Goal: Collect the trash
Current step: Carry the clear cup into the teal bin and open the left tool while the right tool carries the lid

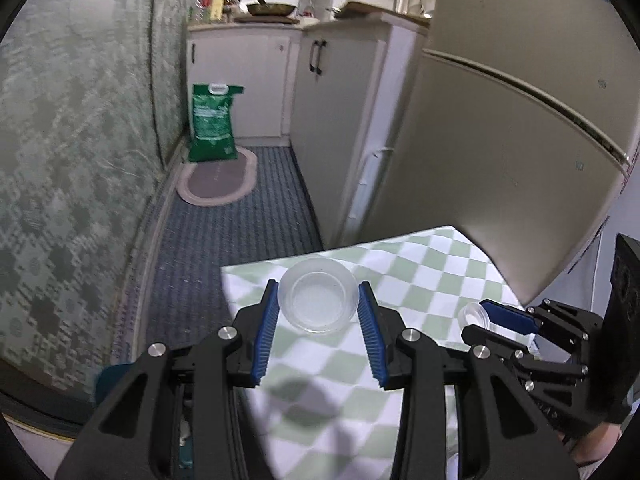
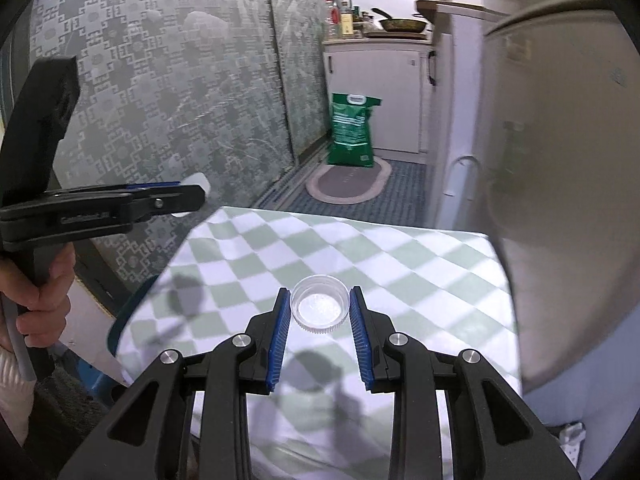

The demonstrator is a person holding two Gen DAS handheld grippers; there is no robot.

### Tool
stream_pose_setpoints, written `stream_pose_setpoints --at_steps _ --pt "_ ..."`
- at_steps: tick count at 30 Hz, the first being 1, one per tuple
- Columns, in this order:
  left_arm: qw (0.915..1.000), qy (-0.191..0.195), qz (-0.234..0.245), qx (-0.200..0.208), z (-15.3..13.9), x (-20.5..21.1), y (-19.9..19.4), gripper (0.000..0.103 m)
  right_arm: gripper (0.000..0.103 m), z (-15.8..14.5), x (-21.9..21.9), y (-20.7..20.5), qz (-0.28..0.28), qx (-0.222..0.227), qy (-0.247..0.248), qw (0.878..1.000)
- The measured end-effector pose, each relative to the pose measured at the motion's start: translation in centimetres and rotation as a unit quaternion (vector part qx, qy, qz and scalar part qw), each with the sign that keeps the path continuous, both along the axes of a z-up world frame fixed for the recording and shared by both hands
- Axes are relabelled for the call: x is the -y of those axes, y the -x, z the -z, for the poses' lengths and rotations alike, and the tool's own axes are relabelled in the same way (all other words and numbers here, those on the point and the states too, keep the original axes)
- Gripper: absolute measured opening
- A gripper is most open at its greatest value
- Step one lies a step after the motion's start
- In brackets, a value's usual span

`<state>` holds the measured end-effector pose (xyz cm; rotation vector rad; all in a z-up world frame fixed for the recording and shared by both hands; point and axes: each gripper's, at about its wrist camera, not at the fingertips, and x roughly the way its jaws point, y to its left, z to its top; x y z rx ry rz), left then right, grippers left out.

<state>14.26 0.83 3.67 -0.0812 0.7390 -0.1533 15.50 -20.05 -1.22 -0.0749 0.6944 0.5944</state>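
Left gripper (image 1: pixel 319 295) clamps a clear round plastic cup (image 1: pixel 318 297) between its blue ribbed pads, lifted above the green-and-white checked tablecloth (image 1: pixel 420 272). Right gripper (image 2: pixel 320 309) pinches a small clear ribbed plastic lid (image 2: pixel 319 309) the same way, also over the cloth. Both jaws closed on their items. Green bag (image 1: pixel 213 122) stands on the floor by white cabinets (image 1: pixel 256 80), beside an oval mat (image 1: pixel 218 179).

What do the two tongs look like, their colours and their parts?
Both tongs, left and right, have black angular plastic linkage arms with triangular cut-outs, round silver pivot bolts, and ribbed blue pads on the fingers. Each has a black handle. No sleeve is clearly visible.
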Motion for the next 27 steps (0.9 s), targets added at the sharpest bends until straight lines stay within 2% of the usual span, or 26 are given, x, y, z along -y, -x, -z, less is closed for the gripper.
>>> stream_pose_setpoints --at_steps 13,27 --pt "0.9995 -0.011 -0.029 -0.002 0.9 -6.6 3.2 0.042 0.030 -2.0 -6.8 0.4 -0.042 0.006 -0.013 0.999" --pt "0.9959 -0.013 -0.063 -0.063 7.6 -12.9 5.6 0.042 0.030 -3.2 -13.2 1.3 -0.082 0.013 -0.010 0.997"
